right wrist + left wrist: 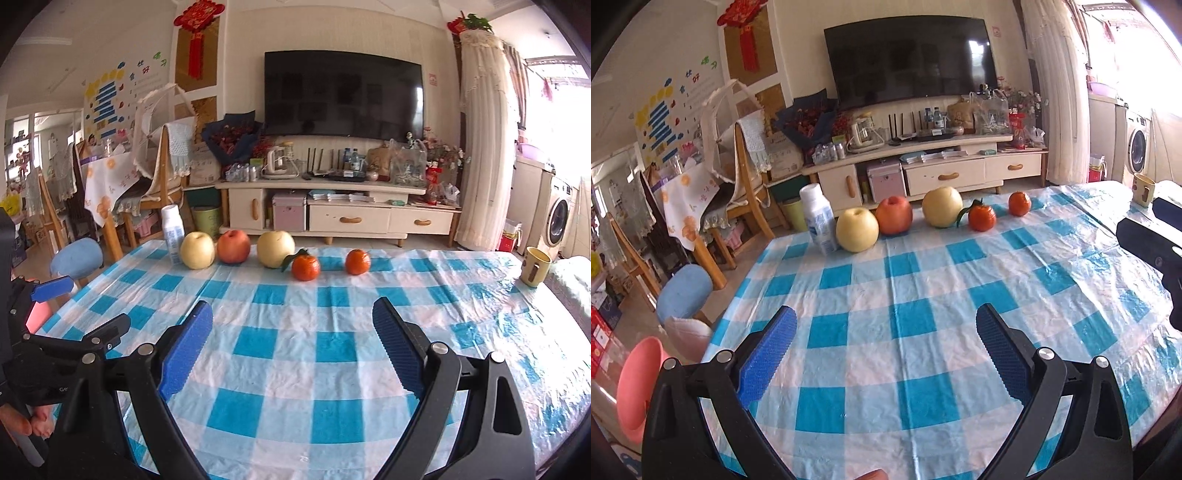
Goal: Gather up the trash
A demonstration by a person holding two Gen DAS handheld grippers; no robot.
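1. I see both grippers low over a table with a blue-and-white check cover; the left gripper and the right gripper each have blue pads spread wide with nothing between them, so both are released and empty.
2. The likeliest trash, I judge, is the white bottle; it stands upright at the far left corner of the table, just beside a yellow apple.
3. Along the far edge runs a row: yellow apple, red apple, a second yellow apple, then two tangerines; a cup sits at the far right, well apart.
4. Risk: the bottle is tall, narrow and near the edge; a pad nudging it sideways could tip it off onto the floor; the round apple beside it could roll if bumped.
5. Risk: the two grippers are close together, the left one showing at the right camera's left margin; reaching for the same thing could make them collide.
6. Risk: the cover is wrinkled and could snag a low pad.
7. Room: the middle of the table is bare between grippers and fruit; the left edge drops to a blue stool and a pink basin.
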